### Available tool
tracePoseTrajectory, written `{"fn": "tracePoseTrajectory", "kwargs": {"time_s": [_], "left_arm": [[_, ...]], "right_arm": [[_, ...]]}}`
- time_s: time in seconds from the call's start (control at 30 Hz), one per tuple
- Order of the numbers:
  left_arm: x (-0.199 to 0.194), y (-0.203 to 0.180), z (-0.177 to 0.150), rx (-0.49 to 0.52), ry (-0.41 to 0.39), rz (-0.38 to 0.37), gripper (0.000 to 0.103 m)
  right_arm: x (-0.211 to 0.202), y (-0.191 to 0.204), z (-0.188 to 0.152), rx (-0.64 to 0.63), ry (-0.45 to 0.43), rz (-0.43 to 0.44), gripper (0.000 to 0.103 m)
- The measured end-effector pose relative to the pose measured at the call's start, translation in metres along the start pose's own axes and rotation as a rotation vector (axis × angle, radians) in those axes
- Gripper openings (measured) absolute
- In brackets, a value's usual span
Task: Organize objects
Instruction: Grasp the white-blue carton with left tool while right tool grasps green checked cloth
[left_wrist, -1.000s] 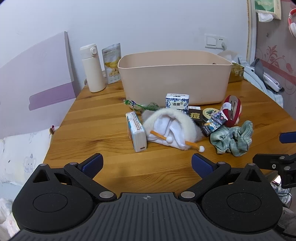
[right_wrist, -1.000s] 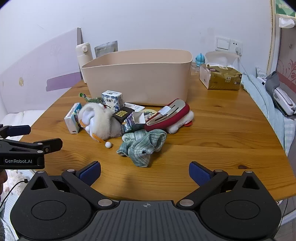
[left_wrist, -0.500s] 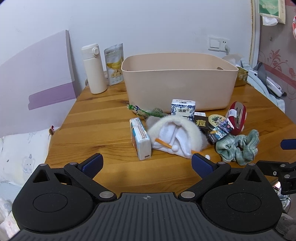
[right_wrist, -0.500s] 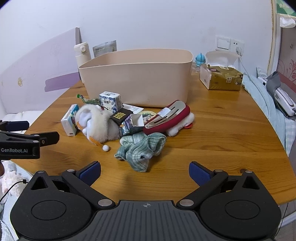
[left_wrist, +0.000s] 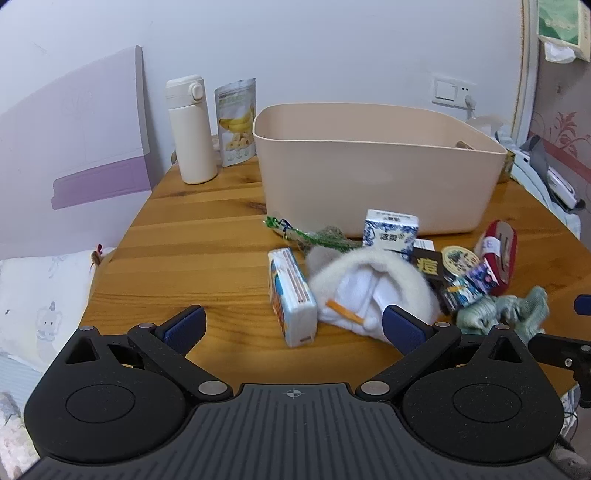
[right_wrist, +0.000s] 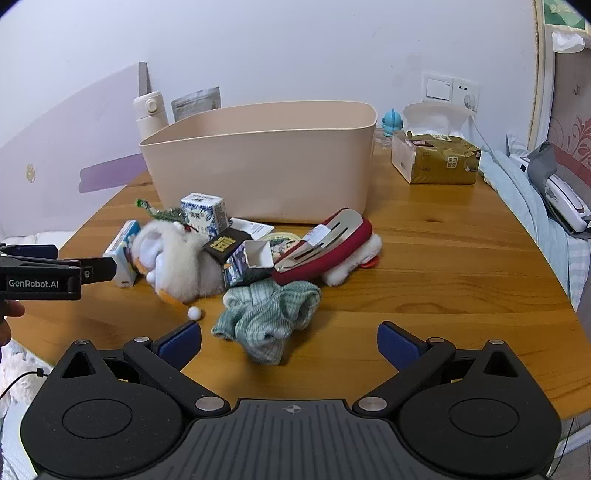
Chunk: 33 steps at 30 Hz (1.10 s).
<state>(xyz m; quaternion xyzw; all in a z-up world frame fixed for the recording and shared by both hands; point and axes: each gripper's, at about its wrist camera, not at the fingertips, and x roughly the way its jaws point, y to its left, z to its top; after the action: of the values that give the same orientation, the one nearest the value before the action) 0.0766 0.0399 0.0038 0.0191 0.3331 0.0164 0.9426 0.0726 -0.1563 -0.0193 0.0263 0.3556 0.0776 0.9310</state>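
A beige plastic bin (left_wrist: 376, 166) stands on the wooden table (left_wrist: 192, 251), also in the right wrist view (right_wrist: 266, 166). In front of it lies a pile: a white fluffy toy (left_wrist: 369, 284) (right_wrist: 181, 258), a blue-orange box (left_wrist: 291, 299), a blue-white carton (left_wrist: 389, 229) (right_wrist: 205, 212), a black packet (right_wrist: 225, 243), a red slipper (right_wrist: 328, 247) and a green checked cloth (right_wrist: 269, 314) (left_wrist: 517, 310). My left gripper (left_wrist: 293, 325) is open and empty, just short of the box and toy. My right gripper (right_wrist: 290, 341) is open and empty over the cloth's near edge.
A white thermos (left_wrist: 190, 129) and a banana snack pouch (left_wrist: 236, 122) stand at the back left. A gold tissue box (right_wrist: 436, 158) and a small blue figure (right_wrist: 391, 122) stand at the back right. Bedding lies beyond the table's right edge (right_wrist: 535, 206).
Both grippers have moved forward toward the pile. The objects look larger and nearer; none has been touched or moved.
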Motion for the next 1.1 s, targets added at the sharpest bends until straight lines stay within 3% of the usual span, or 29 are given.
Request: {"fn": "tracePoseTrajectory", "kwargs": {"time_s": [0.17,0.3,0.47,0.67,0.77,0.87,1.0,1.1], "left_arm": [[0.016,0.004,0.004,-0.003,0.010,0.010,0.103],[0.030,0.008,0.005,-0.002,0.040,0.032,0.079],[0.042,0.016,0.005,-0.030,0.062,0.023,0.072],[0.057,0.022,0.005,-0.051,0.093,-0.017,0.042],[0.059,0.025,0.003,-0.068,0.099,-0.034,0.023],[0.056,0.026,0.002,-0.071,0.085,-0.042,0.020],[0.046,0.027,0.002,-0.072,0.055,-0.047,0.018],[0.033,0.029,0.004,-0.088,0.023,-0.043,0.018]], "right_arm": [[0.009,0.002,0.006,-0.014,-0.007,-0.011,0.103],[0.021,0.002,0.009,-0.010,0.008,-0.027,0.101],[0.035,-0.001,0.011,0.003,0.038,-0.019,0.099],[0.046,-0.003,0.011,0.032,0.055,0.007,0.085],[0.048,-0.003,0.012,0.051,0.068,0.041,0.073],[0.047,-0.001,0.011,0.039,0.064,0.048,0.046],[0.042,-0.003,0.011,0.034,0.052,0.058,0.023],[0.033,-0.008,0.013,0.048,0.033,0.066,0.019]]}}
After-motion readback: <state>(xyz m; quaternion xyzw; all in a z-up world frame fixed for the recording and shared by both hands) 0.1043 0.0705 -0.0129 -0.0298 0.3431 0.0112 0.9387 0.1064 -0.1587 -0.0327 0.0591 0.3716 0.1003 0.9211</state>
